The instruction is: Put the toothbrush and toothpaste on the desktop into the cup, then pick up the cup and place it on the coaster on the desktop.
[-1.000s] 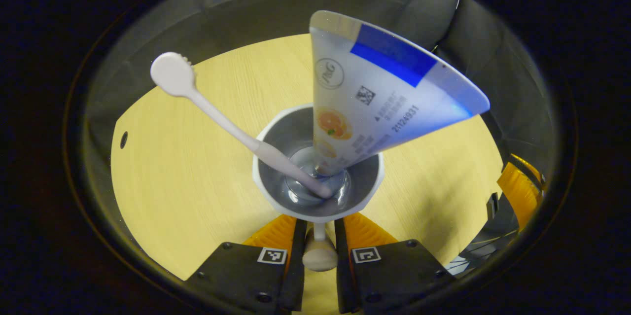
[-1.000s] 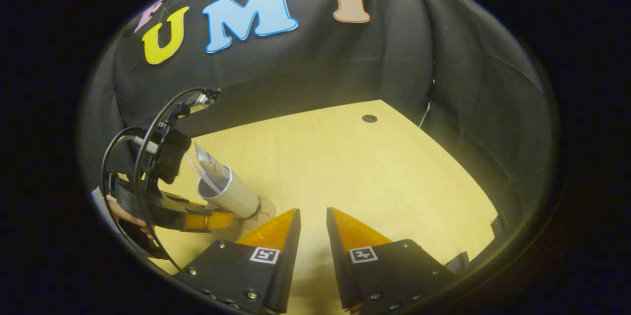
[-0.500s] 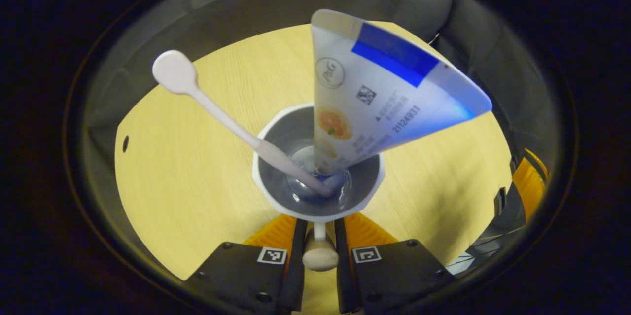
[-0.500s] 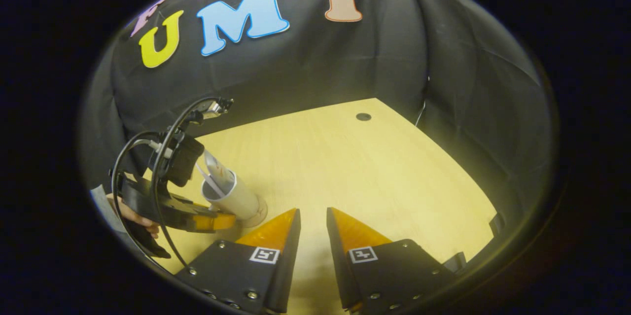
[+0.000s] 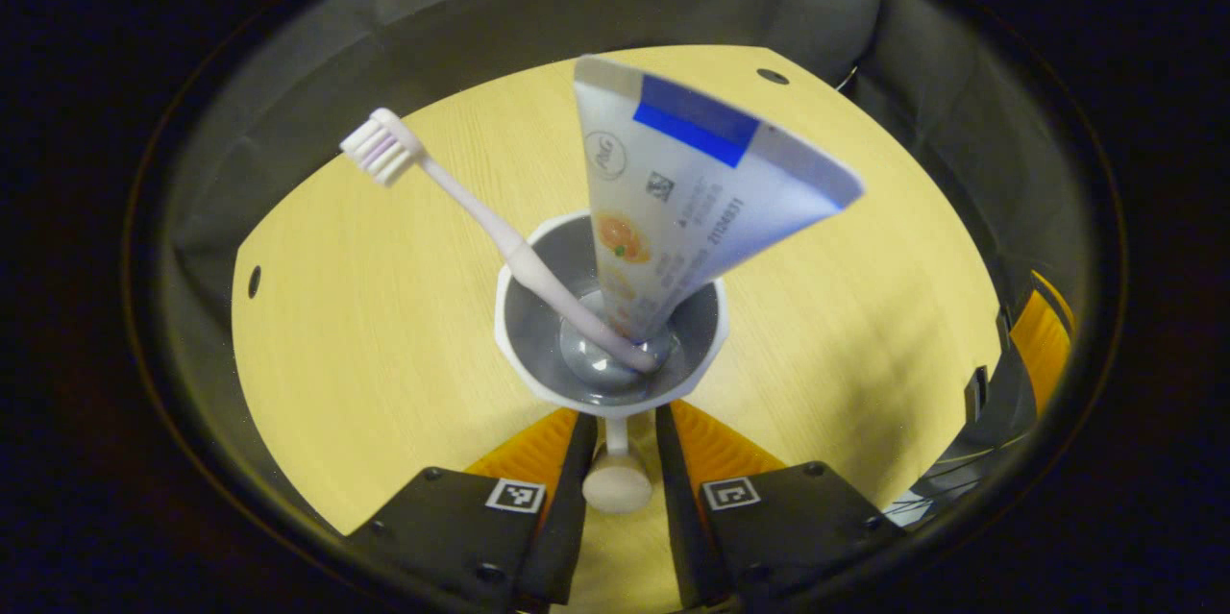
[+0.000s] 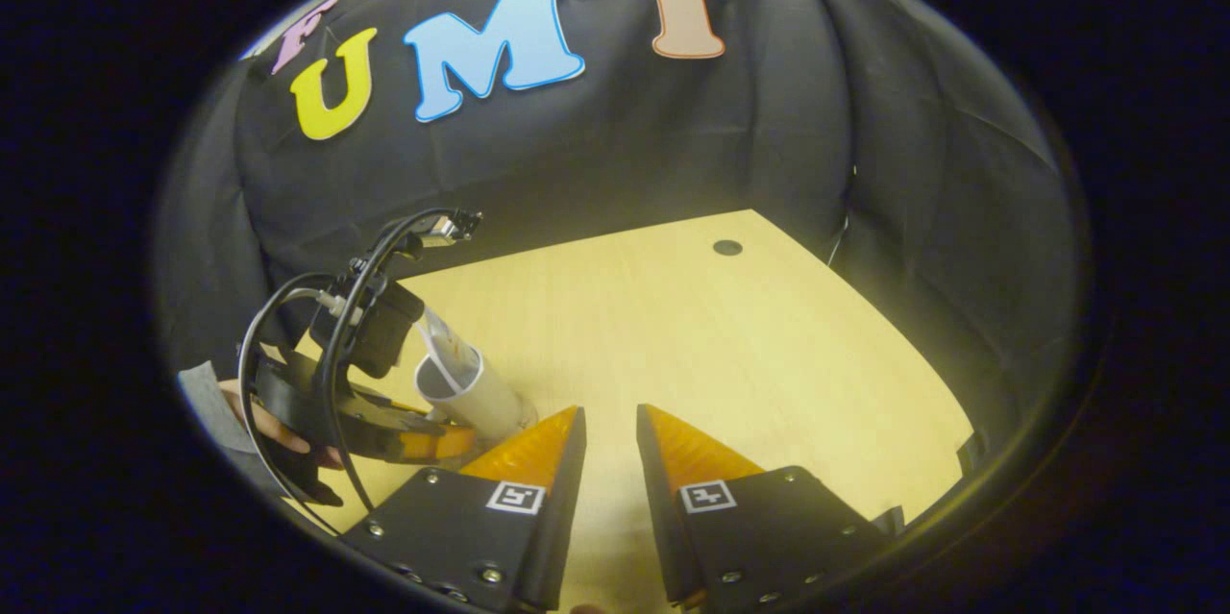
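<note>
A white cup (image 5: 530,331) stands upright on the wooden desk just ahead of my left gripper (image 5: 625,414). Inside it a white toothbrush (image 5: 461,206) leans to the left with its bristles up, and a white and blue toothpaste tube (image 5: 682,201) stands cap down. The cup's handle knob (image 5: 615,487) sits between the left fingers, which are slightly parted with a thin gap on each side. In the right gripper view the cup (image 6: 480,393) stands at the left, the left gripper (image 6: 423,441) beside it. The coaster is hidden under the cup's base. My right gripper (image 6: 608,417) hangs open over bare desk.
The desk (image 6: 721,355) has a small cable hole (image 6: 727,247) near its far right corner and another hole (image 5: 254,282) at the left. Black cloth walls close it in. A hand (image 6: 259,412) holds the left gripper. The right gripper's finger (image 5: 1038,345) shows at the far right.
The cup has come down level onto the desk. The left fingers have spread a little off the handle. The toothbrush has turned, so its bristles now show. The right gripper stayed open.
</note>
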